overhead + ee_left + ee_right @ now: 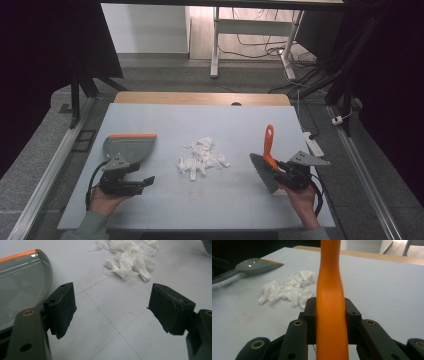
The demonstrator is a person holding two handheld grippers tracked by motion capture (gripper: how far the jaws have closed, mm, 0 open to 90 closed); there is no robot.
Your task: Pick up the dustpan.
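A grey dustpan [129,146] with an orange front edge lies flat on the table's left side. A heap of torn white paper scraps [201,157] sits mid-table. My left gripper [148,181] rests just in front of the dustpan with its jaws wide apart and nothing between them. In the left gripper view the left gripper [112,312] has the dustpan [20,282] at its left and the scraps [130,257] ahead. My right gripper [278,167] is shut on the orange handle [329,290] of a brush with grey bristles [264,171], to the right of the scraps [289,290].
The pale blue table top [235,125] ends in a wooden strip at the far edge. A white power strip [313,143] lies off the right edge. Dark stands and cables crowd the floor behind and to both sides.
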